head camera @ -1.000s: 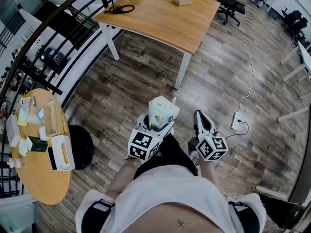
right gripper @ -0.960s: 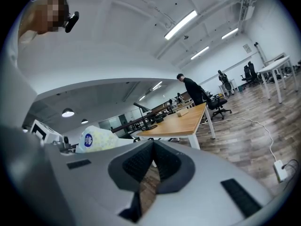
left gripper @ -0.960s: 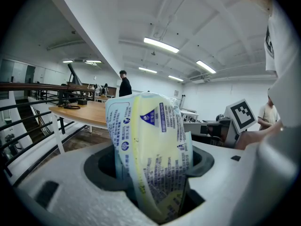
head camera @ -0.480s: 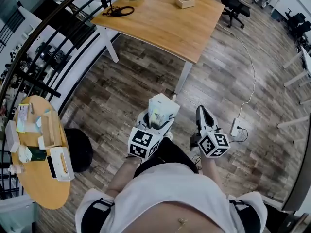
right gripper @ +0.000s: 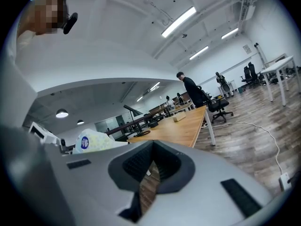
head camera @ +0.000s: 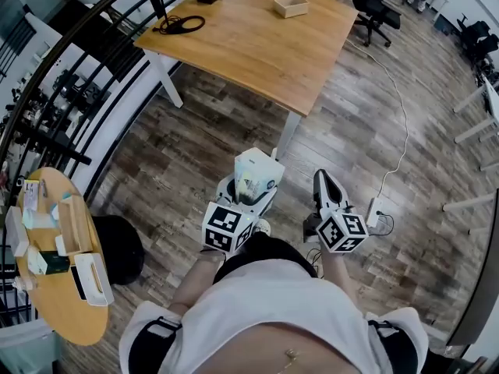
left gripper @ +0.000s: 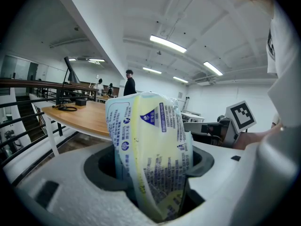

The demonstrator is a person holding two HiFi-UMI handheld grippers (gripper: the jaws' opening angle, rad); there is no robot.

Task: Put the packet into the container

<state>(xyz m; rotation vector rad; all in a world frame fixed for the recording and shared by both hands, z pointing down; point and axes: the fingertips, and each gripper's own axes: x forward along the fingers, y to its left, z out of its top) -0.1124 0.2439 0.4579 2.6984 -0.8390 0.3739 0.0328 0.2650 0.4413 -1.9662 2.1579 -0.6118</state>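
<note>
A white and yellow printed packet [head camera: 257, 174] stands upright between the jaws of my left gripper [head camera: 251, 187], which is shut on it and held in front of the person's body. In the left gripper view the packet [left gripper: 149, 147] fills the middle, pinched low between the jaws. My right gripper [head camera: 324, 184] is beside it to the right, jaws together with nothing in them; only a thin slit shows in the right gripper view [right gripper: 148, 175]. A small open wooden container [head camera: 291, 5] sits on the far side of the wooden table [head camera: 257, 49], well ahead of both grippers.
A black railing [head camera: 78, 92] runs along the left. A round table [head camera: 58, 318] with boxes and a black stool [head camera: 118, 245] stand at lower left. A coiled black cable [head camera: 178, 26] lies on the wooden table. On the floor at right lie a power strip [head camera: 373, 207] and its cord.
The whole view has shifted: the round table slid down and left, and the wooden table sits a little nearer. Both grippers keep their pose, the packet still in the left one.
</note>
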